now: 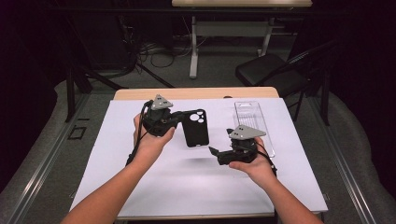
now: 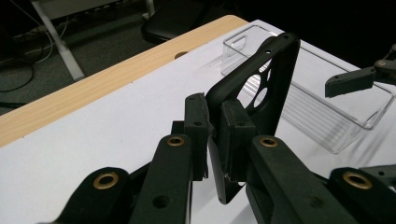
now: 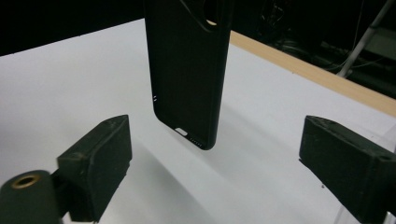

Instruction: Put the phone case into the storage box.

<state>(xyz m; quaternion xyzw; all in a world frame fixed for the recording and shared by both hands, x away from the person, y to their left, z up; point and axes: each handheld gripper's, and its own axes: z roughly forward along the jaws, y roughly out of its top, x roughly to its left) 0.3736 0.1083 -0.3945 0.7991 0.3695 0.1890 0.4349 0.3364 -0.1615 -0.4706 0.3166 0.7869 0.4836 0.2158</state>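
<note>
Dark room behind; white counter (image 1: pixel 140 186) with wood edge at far side. Left gripper (image 2: pixel 212 135) clamped on edge of black phone case (image 1: pixel 194 128), case lifted clear of counter, camera cut-out end up. Right gripper (image 3: pixel 215 172) jaws spread wide, nothing between them, just below case's bottom end. Clear plastic tray (image 1: pixel 254 122) on counter, beyond right gripper.

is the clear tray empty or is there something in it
Empty. The clear tray shows only its ribbed floor and the white table through its walls. The black phone case is held above the table, outside it.
</note>
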